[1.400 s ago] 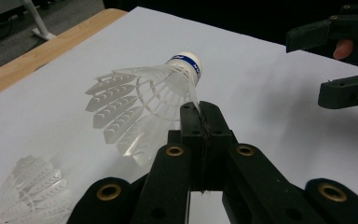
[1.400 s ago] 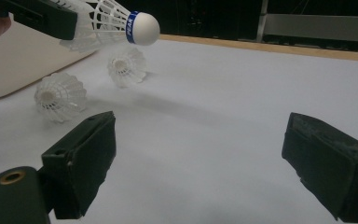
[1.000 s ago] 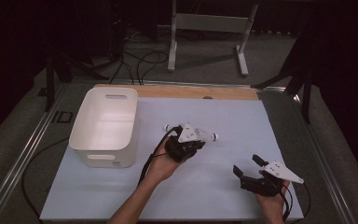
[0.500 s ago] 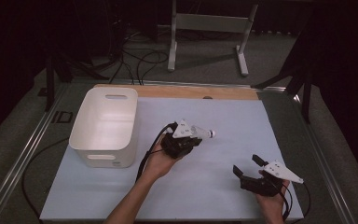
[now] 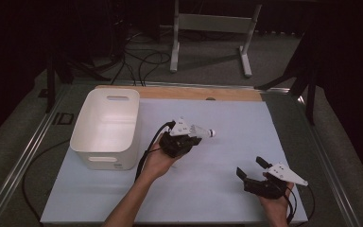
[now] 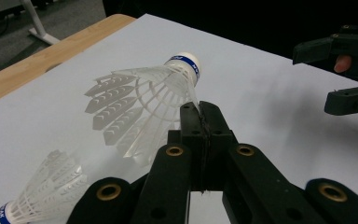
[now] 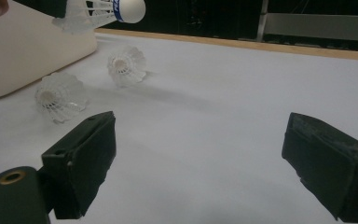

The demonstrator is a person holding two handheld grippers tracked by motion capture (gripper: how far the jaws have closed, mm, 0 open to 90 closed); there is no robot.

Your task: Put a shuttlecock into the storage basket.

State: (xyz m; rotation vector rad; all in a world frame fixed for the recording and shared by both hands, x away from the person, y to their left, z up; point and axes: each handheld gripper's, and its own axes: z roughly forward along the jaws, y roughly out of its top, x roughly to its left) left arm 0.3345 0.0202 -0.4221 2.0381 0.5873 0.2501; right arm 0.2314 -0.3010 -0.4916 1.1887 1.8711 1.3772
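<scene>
Shuttlecock (image 6: pixel 144 100) clamped in left gripper (image 6: pixel 200 114); right gripper (image 7: pixel 198 168) agape; bin (image 5: pixel 106 126) beside; two loose shuttlecocks (image 7: pixel 58 95) on table.

A: What's in my left pinch?
B: White plastic shuttlecock (image 6: pixel 142 100), blue band at the cork, skirt edge clamped, lying tilted above the table, cork pointing away.

It looked like a lab or recording studio: black curtains (image 5: pixel 23 42) hung beyond the grippers, cables (image 5: pixel 137 59) trailed over grey carpet, and a metal stand (image 5: pixel 208 28) stood behind the white-covered desk (image 5: pixel 236 137).
</scene>
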